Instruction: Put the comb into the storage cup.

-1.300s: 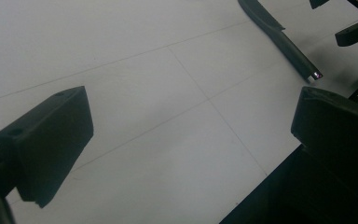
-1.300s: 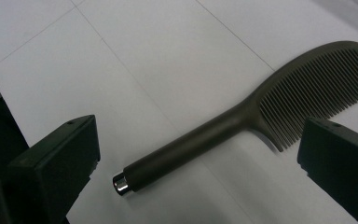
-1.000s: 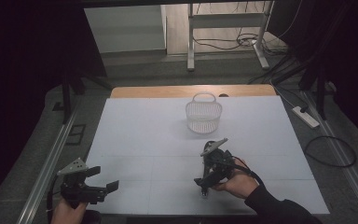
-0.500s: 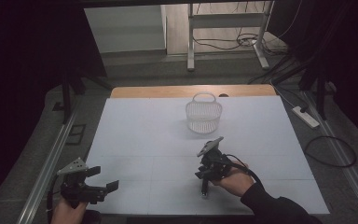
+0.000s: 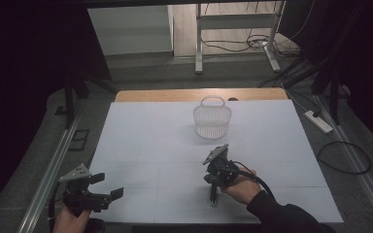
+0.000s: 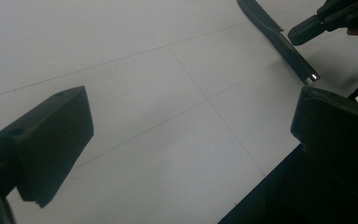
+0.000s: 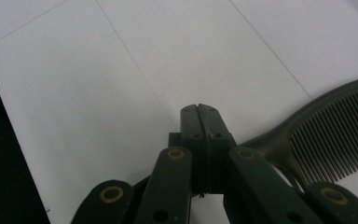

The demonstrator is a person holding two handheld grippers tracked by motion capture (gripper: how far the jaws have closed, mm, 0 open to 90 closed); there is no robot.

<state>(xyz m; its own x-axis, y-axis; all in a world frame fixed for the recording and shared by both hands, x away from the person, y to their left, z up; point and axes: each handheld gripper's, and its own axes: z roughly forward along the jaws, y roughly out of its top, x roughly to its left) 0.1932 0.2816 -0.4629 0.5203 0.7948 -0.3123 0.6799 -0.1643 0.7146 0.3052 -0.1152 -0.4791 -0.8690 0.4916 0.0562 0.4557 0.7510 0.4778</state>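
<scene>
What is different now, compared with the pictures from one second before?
The right gripper sank toward the table and its jaws have just been closing; they now meet beside the dark comb, perhaps pinching its handle. The left gripper stays open in place; the white basket has not moved.

the table wears a plain white sheet crossed by thin grey lines in a wide grid, with a strip of bare tan wood along its far edge, and on it stands a white basket whose wall is a fine lattice of ribs. the comb is dark olive-grey, its close-set teeth making a pattern of thin parallel stripes, and its handle tip shows a small silvery glint. both the left gripper and the right gripper are matt black, each topped by a pale grey plate, the right one with brass-coloured rings at its pivots, and the sleeve is black.
</scene>
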